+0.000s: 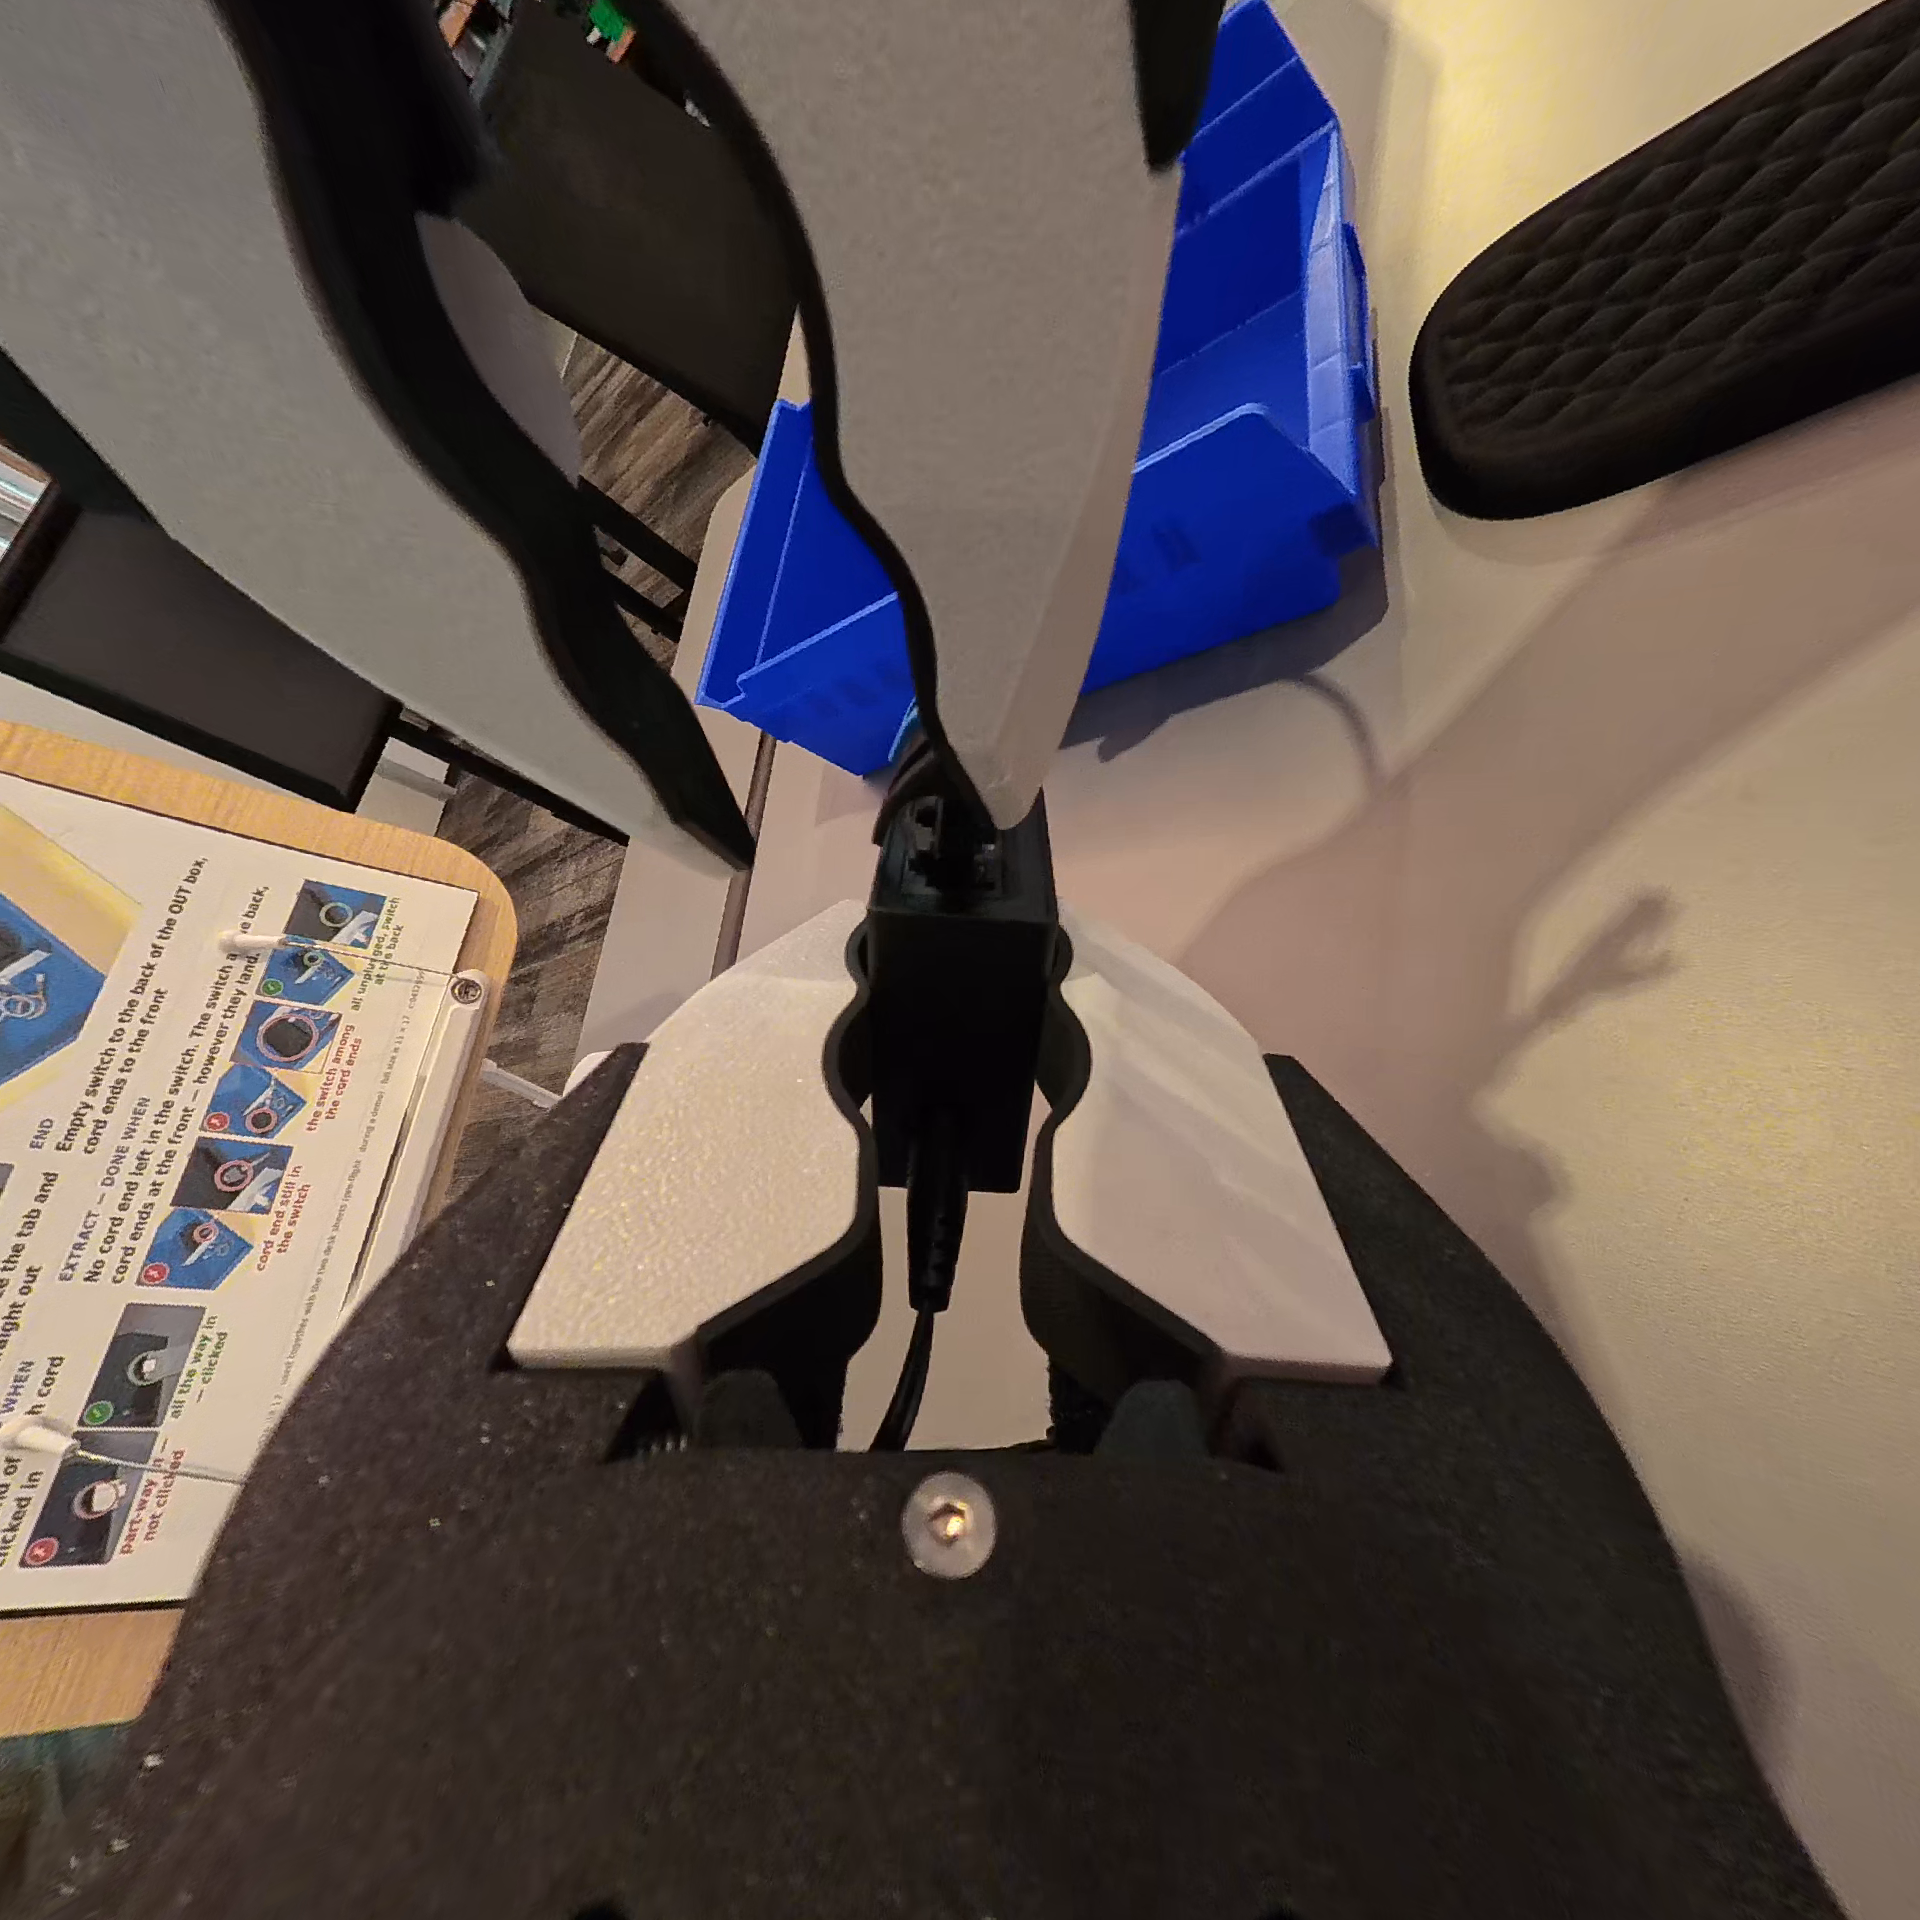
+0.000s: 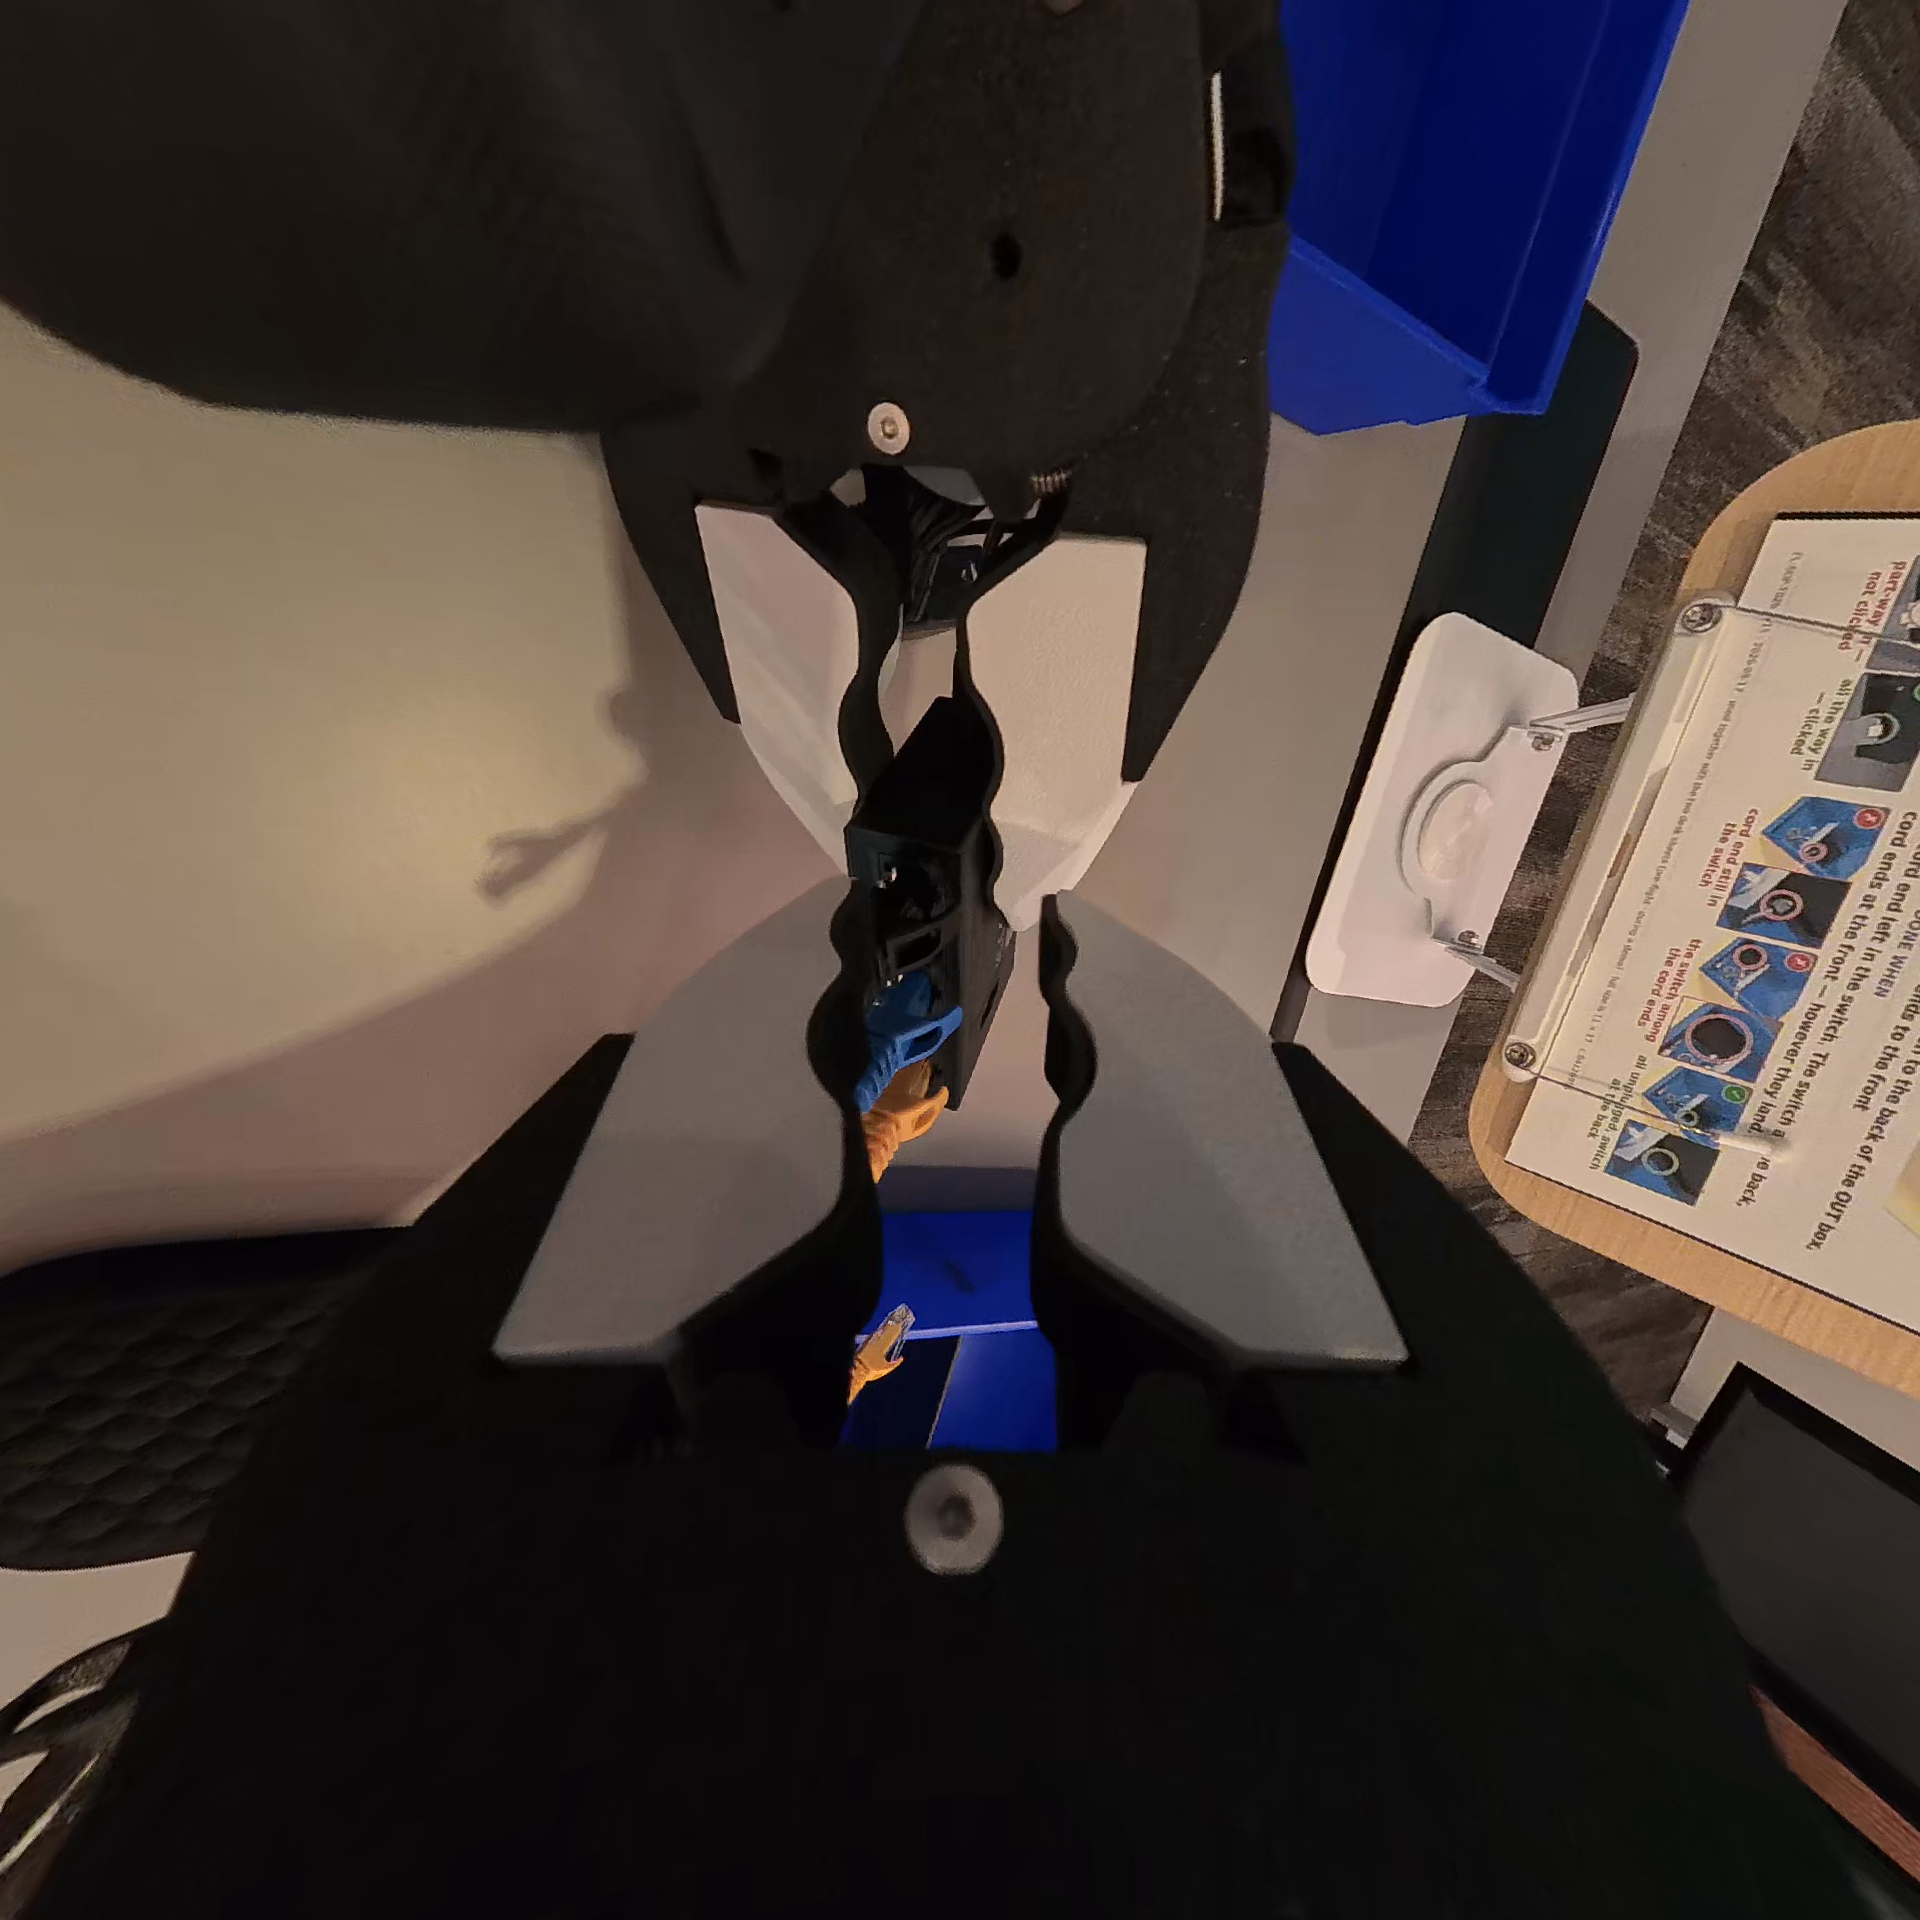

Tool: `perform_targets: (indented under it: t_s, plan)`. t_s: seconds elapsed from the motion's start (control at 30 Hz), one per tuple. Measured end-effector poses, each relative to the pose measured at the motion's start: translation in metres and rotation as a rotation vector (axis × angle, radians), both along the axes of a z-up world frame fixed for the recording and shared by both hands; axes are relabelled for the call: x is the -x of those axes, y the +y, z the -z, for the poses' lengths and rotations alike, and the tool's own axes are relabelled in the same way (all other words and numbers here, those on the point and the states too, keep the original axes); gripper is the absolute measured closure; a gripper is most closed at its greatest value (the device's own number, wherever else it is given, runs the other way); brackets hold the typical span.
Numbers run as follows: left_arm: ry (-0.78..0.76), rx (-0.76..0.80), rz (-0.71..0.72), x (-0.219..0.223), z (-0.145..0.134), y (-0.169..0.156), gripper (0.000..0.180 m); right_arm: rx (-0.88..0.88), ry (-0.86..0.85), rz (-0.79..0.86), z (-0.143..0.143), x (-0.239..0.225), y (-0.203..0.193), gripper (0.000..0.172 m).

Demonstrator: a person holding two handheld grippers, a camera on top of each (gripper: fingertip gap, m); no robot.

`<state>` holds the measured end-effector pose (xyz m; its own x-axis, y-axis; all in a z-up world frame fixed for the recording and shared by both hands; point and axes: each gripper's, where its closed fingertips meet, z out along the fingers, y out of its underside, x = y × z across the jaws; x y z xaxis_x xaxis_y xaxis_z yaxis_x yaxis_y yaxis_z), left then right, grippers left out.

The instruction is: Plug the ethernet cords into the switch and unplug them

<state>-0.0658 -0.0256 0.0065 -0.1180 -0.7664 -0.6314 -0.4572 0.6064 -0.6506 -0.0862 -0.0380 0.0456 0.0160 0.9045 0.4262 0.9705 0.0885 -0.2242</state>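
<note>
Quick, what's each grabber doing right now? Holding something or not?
Left gripper: closed on the black switch, pads pressing both its sides.
Right gripper: open around the switch's plug end; the right pad stands clear of it.

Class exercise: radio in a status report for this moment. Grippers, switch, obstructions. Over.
Left gripper clamped on black switch, held off the table. Right gripper straddles the switch's port end, right pad clear. Blue plug and orange plug seated. Nothing obstructing.
</note>
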Motion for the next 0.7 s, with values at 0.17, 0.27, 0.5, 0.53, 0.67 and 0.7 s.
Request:
perform_targets:
  t_s: [0.17,0.27,0.5,0.53,0.67,0.7]
  plan:
    - [0.003,-0.005,-0.009,0.000,0.000,0.002,0.154,-0.001,-0.033,0.014,0.000,0.000,0.001,0.143]
    - [0.002,-0.017,-0.011,0.001,-0.001,0.002,0.153,0.015,-0.050,0.017,0.000,0.000,0.001,0.142]
    - [-0.041,0.025,0.039,0.004,-0.011,-0.005,0.153,-0.075,0.127,-0.049,-0.034,0.012,0.007,0.142]
    - [-0.049,0.032,0.050,0.004,-0.012,-0.007,0.154,-0.095,0.158,-0.051,-0.043,0.012,0.007,0.142]
    - [-0.093,0.056,0.105,0.005,-0.021,-0.017,0.154,-0.140,0.223,-0.006,-0.064,-0.010,0.013,0.143]
    - [-0.108,0.065,0.115,0.005,-0.025,-0.020,0.154,-0.120,0.231,-0.007,-0.061,-0.015,0.010,0.143]
